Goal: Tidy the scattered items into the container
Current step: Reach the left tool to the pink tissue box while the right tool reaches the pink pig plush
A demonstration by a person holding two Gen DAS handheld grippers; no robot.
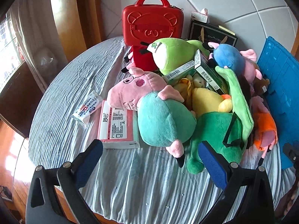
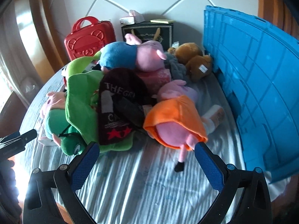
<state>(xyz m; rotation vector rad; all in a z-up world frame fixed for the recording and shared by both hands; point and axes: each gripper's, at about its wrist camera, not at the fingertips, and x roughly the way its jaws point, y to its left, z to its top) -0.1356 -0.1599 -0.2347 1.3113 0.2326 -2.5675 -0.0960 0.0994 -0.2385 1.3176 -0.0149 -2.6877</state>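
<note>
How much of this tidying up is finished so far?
Nothing looks put away yet. The blue crate stands beside the heap, its inside hidden. Both the left gripper and right gripper are open and empty. The plush pigs, green frog, and boxes all remain on the table.

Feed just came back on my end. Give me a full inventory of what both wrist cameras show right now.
Blue plastic crate: 1, right edge of table.
Red hard carry case: 1, upright at the back.
Black decorated box: 1, back, by the wall.
Pig plush in teal: 1, pile's left, on the pink-white carton.
Pig plush in orange: 1, near the crate.
Pig plush in blue: 1, pile top.
Brown plush: 1, against the crate.
Green frog plush: 1, front.
Wipes packet: 1, white, left.
Left gripper: open.
Right gripper: open.
</note>
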